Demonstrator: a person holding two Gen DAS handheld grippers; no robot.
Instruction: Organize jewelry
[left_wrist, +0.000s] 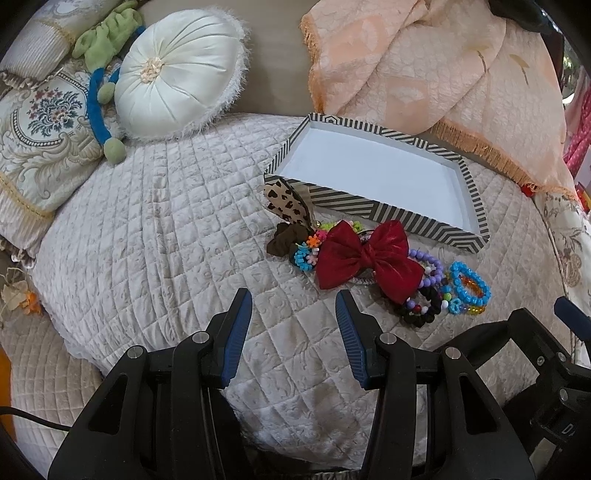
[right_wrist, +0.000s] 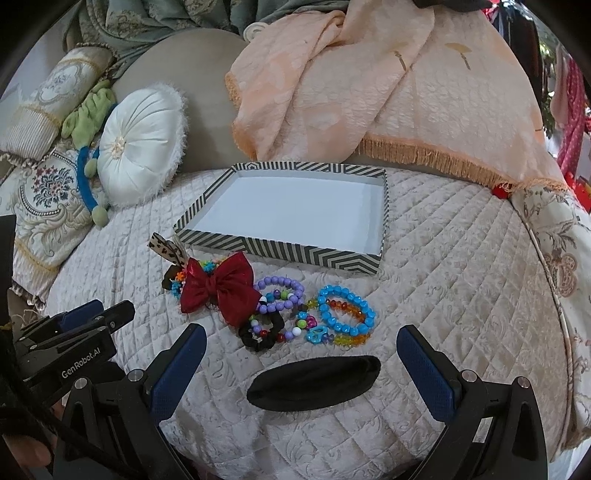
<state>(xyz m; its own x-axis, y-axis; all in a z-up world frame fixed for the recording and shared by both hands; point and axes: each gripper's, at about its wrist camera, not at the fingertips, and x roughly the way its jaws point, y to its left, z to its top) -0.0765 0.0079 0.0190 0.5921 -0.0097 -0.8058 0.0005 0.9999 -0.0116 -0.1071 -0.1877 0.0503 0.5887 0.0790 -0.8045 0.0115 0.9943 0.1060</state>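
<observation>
A shallow striped tray (left_wrist: 373, 208) (right_wrist: 277, 249) with a bare white floor lies on the quilted bed. In front of it sits a heap of accessories: a red bow (left_wrist: 367, 260) (right_wrist: 218, 290), a leopard-print ribbon (left_wrist: 282, 201) (right_wrist: 166, 249), purple bead bracelets (left_wrist: 430, 267) (right_wrist: 280, 291), blue bead bracelets (left_wrist: 471, 284) (right_wrist: 345, 314) and a black scrunchie (left_wrist: 424, 314) (right_wrist: 258, 338). A black oval pad (right_wrist: 314, 384) lies nearest the right gripper. My left gripper (left_wrist: 293, 299) hovers open, short of the heap. My right gripper (right_wrist: 301, 334) is open too, wide, with the pad lying between its fingers, untouched.
A round white cushion (left_wrist: 177, 72) (right_wrist: 142, 144), patterned pillows (left_wrist: 40, 133) and a green-blue plush toy (left_wrist: 99, 55) lie at the back left. A peach fringed throw (left_wrist: 443, 74) (right_wrist: 388, 92) drapes behind the tray. The left gripper's body (right_wrist: 70, 343) shows low left in the right wrist view.
</observation>
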